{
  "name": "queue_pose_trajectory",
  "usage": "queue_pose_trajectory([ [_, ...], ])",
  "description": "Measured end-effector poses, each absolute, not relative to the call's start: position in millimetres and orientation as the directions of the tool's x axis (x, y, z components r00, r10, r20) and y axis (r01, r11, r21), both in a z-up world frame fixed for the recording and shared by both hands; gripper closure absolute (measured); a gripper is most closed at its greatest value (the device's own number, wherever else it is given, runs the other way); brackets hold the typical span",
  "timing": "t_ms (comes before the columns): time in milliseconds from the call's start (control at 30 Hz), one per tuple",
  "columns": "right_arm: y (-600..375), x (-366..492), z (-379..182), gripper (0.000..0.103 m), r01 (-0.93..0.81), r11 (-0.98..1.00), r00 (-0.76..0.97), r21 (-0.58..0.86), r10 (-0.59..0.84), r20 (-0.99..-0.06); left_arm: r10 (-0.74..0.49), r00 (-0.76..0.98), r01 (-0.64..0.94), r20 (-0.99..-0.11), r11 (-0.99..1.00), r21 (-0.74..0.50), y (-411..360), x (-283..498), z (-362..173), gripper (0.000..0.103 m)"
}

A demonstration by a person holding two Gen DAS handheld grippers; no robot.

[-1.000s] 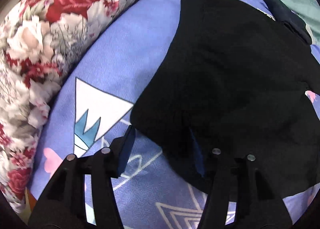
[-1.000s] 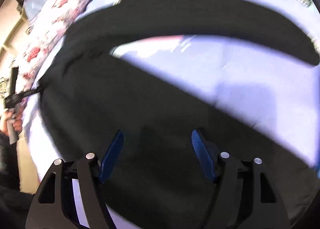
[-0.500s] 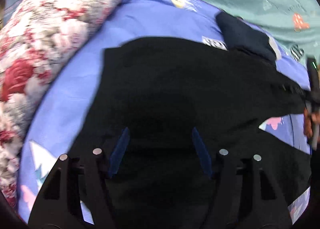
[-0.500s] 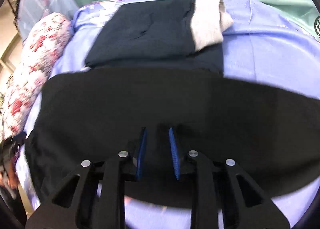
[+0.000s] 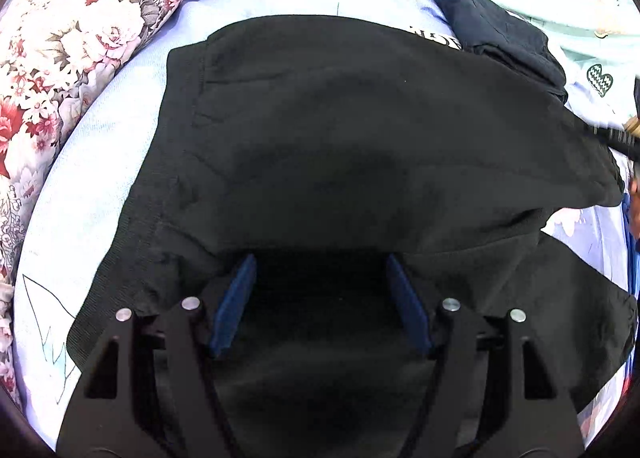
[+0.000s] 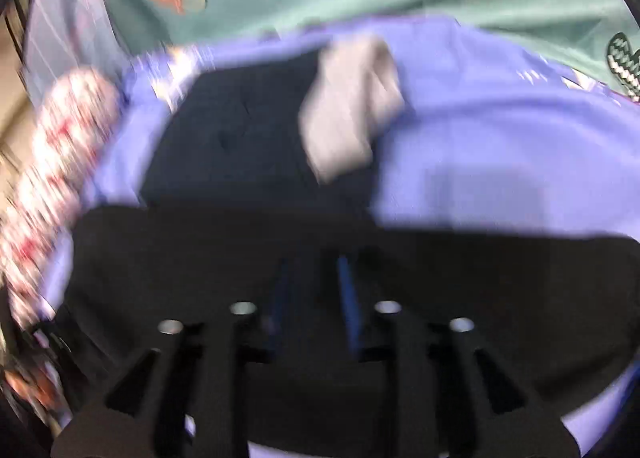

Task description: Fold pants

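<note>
Left tongs point(image 5: 320, 298) spread over the pants point(image 5: 340, 130), nothing pinched; long axis runs sideways across them. Right tongs point(image 6: 312, 298) opening, blurred, grip unclear.

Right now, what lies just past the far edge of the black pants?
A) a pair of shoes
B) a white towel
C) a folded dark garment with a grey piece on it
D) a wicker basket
C: in the right wrist view a folded dark garment with a grey piece on top sits just beyond the pants on the purple sheet.
</note>
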State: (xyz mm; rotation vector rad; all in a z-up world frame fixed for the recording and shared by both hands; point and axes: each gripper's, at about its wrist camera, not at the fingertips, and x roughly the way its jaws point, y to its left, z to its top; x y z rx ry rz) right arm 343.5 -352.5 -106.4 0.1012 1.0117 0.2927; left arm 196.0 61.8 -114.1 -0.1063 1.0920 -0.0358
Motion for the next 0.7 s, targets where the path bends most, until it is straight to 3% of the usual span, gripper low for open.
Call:
queue_pose_trajectory([
  [33,-360.4,338.3,-115.4,0.066,-0.187,0.968,0.471,0.170,0.240,-0.849,-0.085,0.465,-0.012,-0.881,0.995,-0.103,62.0,196.0,-110.1,0.034],
  [133,-396.5,338.3,-124.7,0.074,-0.123,0.984,0.502,0.126,0.171,-0.848,-0.079,0.497,0.012,-0.864,0.996,-0.084,65.3,201.7,-92.9,0.033],
  [200,-442.9,344.1,-116.3,0.069,0.186,0.982,0.574,0.021,-0.091,-0.814,-0.073,0.522,0.027,-0.850,0.997,-0.069,69.8,211.6,-77.6,0.027],
  [233,-456.5,341.4,-111.6,0.068,0.287,0.958,0.582,0.026,-0.152,-0.799,-0.059,0.540,0.033,-0.840,0.998,-0.049,72.8,219.8,-69.4,0.026],
  [267,-462.6,338.3,-107.1,0.068,0.273,0.954,0.613,0.123,-0.074,-0.787,-0.040,0.557,0.032,-0.830,0.999,-0.027,75.5,227.0,-63.2,0.025],
  [300,-456.1,336.9,-102.1,0.068,0.151,0.954,0.630,0.257,0.107,-0.769,-0.027,0.571,0.037,-0.820,0.999,-0.007,77.4,234.1,-57.4,0.023],
  [467,-366.7,324.7,-97.4,0.064,-0.269,0.876,0.434,0.400,0.481,-0.761,0.036,0.580,0.062,-0.814,0.994,0.088,93.1,291.4,-57.1,0.022],
  [600,-303.7,338.6,-124.3,0.061,-0.342,0.872,0.321,0.349,0.458,-0.829,0.096,0.559,0.016,-0.824,0.992,0.127,101.4,334.2,-79.7,0.022],
  [700,-270.6,350.4,-110.7,0.059,-0.277,0.946,0.461,0.170,0.285,-0.841,0.157,0.512,0.006,-0.844,0.983,0.186,113.9,359.9,-101.3,0.010],
])
